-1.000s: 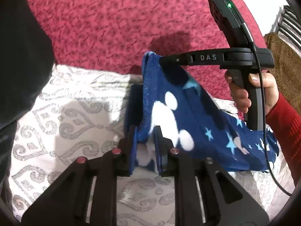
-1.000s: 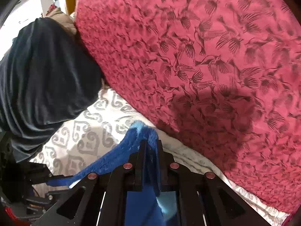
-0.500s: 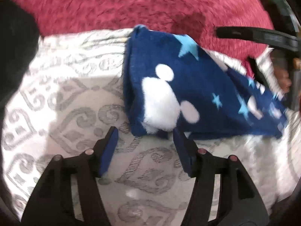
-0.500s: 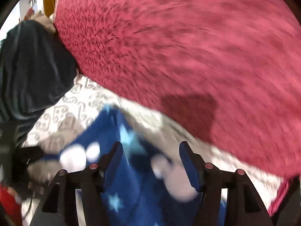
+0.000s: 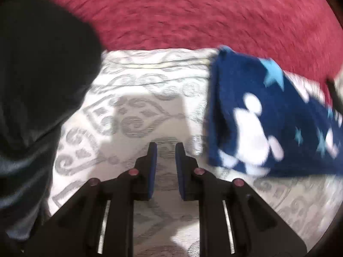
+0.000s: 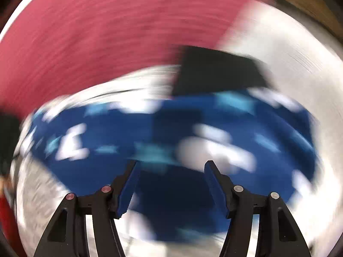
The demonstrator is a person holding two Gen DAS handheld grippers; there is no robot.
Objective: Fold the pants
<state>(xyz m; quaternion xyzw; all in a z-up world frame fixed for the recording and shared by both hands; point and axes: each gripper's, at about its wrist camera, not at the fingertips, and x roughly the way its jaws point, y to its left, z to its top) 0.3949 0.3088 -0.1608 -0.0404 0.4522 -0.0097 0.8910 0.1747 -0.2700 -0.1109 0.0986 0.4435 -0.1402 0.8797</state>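
The red blanket (image 5: 193, 15) fills the whole upper part of the left wrist view, and in the right wrist view it is a strongly blurred band across the upper left. Below it in the left view lies the white cover (image 5: 139, 111) with a grey curl pattern, which takes the middle and bottom of the frame. A dark cloth (image 5: 36, 81) covers the left side of that frame, from the top edge down to the lower left; it lies partly over the cover.

The pants (image 5: 263, 117) are dark blue with white figures and light blue stars. In the left view they lie on the cover at the right of the frame, their upper corner touching the edge of the blanket. In the right view the pants (image 6: 171, 132) spread across the middle of the frame, much blurred, with a dark shape (image 6: 218, 72) above them which I cannot identify.

The left gripper (image 5: 165, 150) is at bottom centre, over bare cover to the left of the pants. Its fingers stand close, with a narrow gap, and hold nothing. The right gripper (image 6: 170, 165) is at bottom centre of its view, above the pants, with fingers wide apart and nothing between them.
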